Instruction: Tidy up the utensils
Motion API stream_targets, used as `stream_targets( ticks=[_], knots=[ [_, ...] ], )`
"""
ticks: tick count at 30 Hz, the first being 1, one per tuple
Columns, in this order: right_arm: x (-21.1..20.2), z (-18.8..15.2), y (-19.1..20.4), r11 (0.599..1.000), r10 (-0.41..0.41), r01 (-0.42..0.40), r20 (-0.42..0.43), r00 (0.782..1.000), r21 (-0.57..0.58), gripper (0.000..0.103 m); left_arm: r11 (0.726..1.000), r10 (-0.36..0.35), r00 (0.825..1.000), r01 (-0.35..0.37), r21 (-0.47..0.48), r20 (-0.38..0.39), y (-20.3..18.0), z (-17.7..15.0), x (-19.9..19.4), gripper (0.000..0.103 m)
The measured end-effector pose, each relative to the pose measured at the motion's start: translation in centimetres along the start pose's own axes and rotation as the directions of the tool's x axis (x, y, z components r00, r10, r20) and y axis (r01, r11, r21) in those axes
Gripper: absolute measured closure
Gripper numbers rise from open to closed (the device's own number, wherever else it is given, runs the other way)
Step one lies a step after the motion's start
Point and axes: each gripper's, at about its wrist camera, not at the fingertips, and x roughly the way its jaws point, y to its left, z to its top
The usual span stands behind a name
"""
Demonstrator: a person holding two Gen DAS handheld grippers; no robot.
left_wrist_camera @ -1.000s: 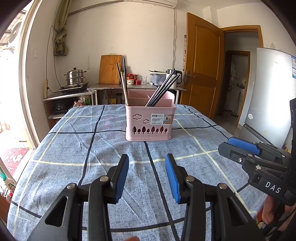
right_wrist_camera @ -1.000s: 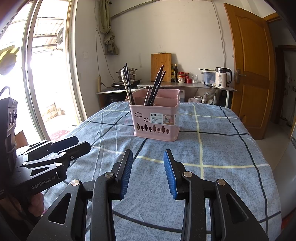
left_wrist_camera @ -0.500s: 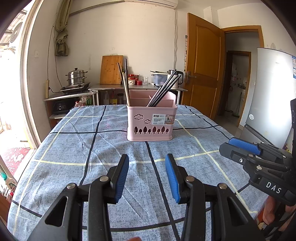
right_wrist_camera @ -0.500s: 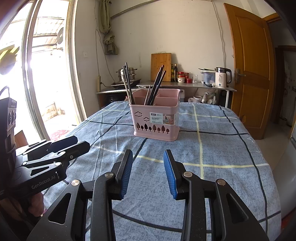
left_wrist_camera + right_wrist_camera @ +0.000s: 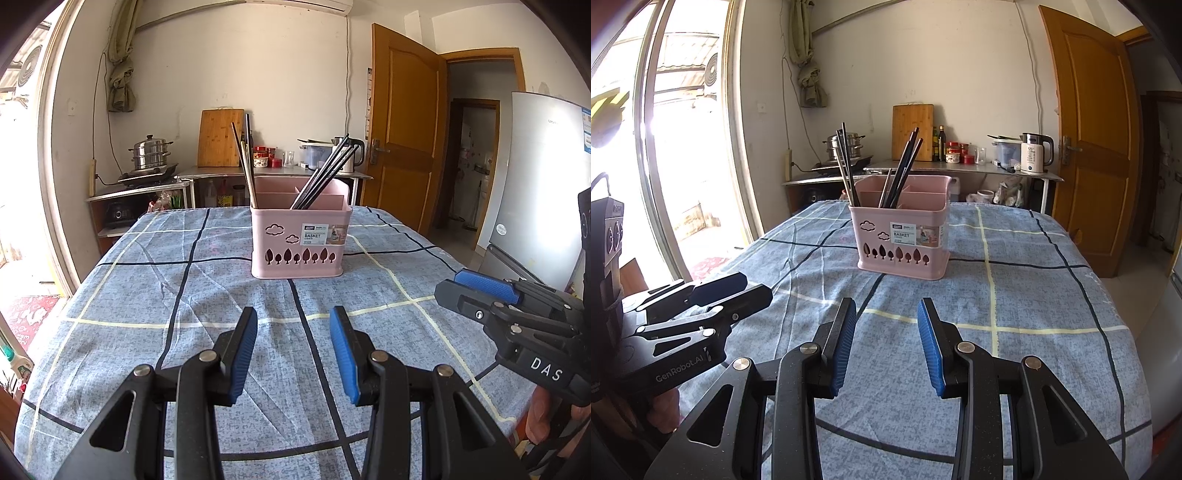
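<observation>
Pink divided basket (image 5: 300, 240) is standing mid-table holding dark chopsticks (image 5: 325, 173), so both released, empty grippers, left gripper (image 5: 293, 350) and right gripper (image 5: 886, 341), are needing a level, unhurried approach

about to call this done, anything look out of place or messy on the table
Nothing stands out. The pink plastic utensil basket stands upright on the blue checked tablecloth, dark chopsticks leaning inside its compartments. Both grippers, left and right, are open and empty.
</observation>
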Motion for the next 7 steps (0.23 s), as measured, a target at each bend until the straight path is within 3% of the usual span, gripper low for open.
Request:
stream_targets(
  ticks=[7],
  knots=[
    [0.05,-0.02,-0.1,1.0,-0.003,0.003,0.0,1.0,0.0,0.067,1.0,0.005,1.0,-0.005,-0.003,0.001,-0.21,-0.07,0.08,0.06]
  ],
)
